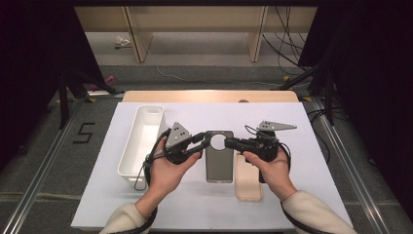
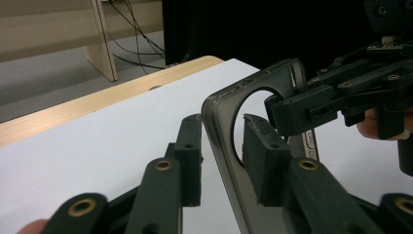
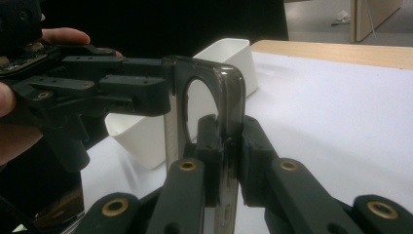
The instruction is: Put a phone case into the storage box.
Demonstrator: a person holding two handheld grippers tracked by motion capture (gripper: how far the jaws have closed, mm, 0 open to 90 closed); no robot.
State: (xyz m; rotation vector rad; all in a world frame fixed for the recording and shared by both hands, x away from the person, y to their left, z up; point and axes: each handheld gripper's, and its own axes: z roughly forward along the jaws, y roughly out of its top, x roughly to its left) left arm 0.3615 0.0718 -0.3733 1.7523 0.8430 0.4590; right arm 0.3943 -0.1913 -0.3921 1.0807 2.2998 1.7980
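At a white-covered worktop (image 1: pixel 204 204), a person's two hand-held claws met at the top end of a smoky translucent grey phone case with a large round camera opening (image 1: pixel 218 161). The case sat mid-worktop, its top end raised between the claws while its lower end appeared to rest near the surface, just beside a pale beige phone-shaped slab (image 1: pixel 249 178) lying flat to its right. A long white plastic bin (image 1: pixel 141 139) stood well to the left.

The right claw (image 1: pixel 229 143) was closed tight on the case's upper edge, its two black pads pinching the rim from both sides, as the right gripper view (image 3: pixel 225 146) showed. The left claw (image 1: pixel 204 140) stood partly open astride the opposite edge: in the left gripper view (image 2: pixel 221 151) one pad reached into the round opening while the other sat clear of the outer wall, not yet pressing.

The step in hand looked like a two-handed take-up of the case, with the second grip still to be made. The next move would likely call for closing the left claw on the rim without twisting the soft case, then lifting both ends together.
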